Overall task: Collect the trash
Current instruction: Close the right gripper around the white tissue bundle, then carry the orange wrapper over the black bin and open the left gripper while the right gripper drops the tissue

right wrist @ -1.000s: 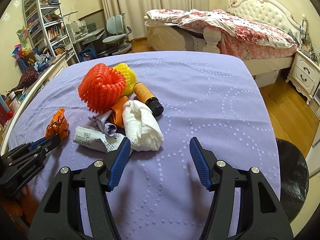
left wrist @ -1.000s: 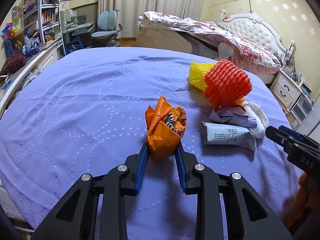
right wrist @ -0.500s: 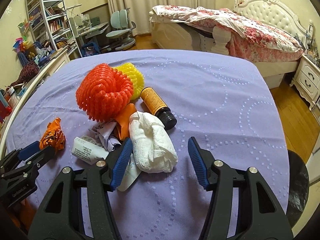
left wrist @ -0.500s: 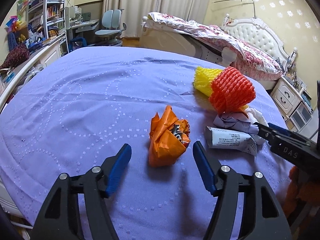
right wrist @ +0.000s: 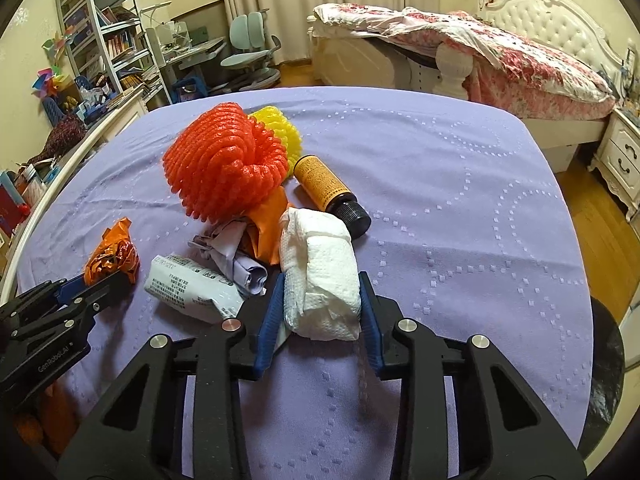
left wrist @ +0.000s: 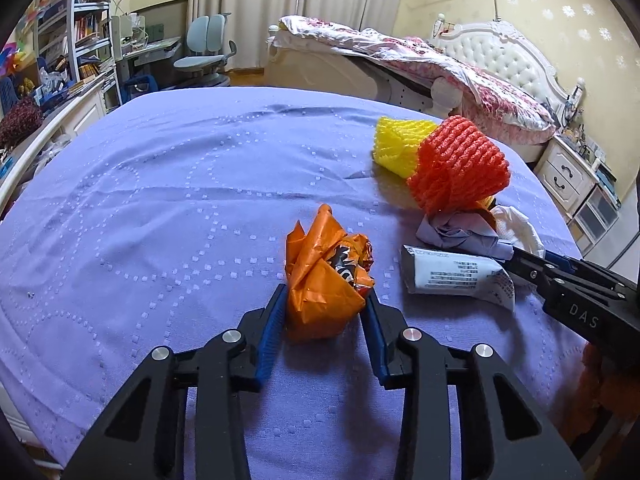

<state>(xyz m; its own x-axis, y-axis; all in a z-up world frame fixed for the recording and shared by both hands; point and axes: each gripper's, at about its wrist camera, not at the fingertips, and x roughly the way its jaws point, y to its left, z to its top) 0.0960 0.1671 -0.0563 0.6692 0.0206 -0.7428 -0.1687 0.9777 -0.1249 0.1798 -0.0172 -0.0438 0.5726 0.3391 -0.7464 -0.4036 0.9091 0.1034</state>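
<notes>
A crumpled orange snack wrapper (left wrist: 320,276) lies on the purple cloth (left wrist: 160,200). My left gripper (left wrist: 325,300) is closing, and both blue pads touch the wrapper's sides. In the right wrist view a white tissue wad (right wrist: 320,264) sits between the pads of my right gripper (right wrist: 321,292), which is also closing and presses on it. Behind the wad lie a white printed packet (right wrist: 188,288), crumpled lilac paper (right wrist: 236,256), a red foam net (right wrist: 224,164), a yellow foam net (right wrist: 280,132) and a brown bottle (right wrist: 328,192).
A black bin bag (right wrist: 608,352) hangs past the cloth's right edge. A bed (right wrist: 500,52) and a white nightstand (right wrist: 620,156) stand behind, with a bookshelf (right wrist: 104,40) and a desk chair (right wrist: 248,48) at the back left.
My left gripper let go of the orange wrapper, opened wide, then closed on it again. My right gripper moved forward over the white tissue wad and narrowed onto it.
</notes>
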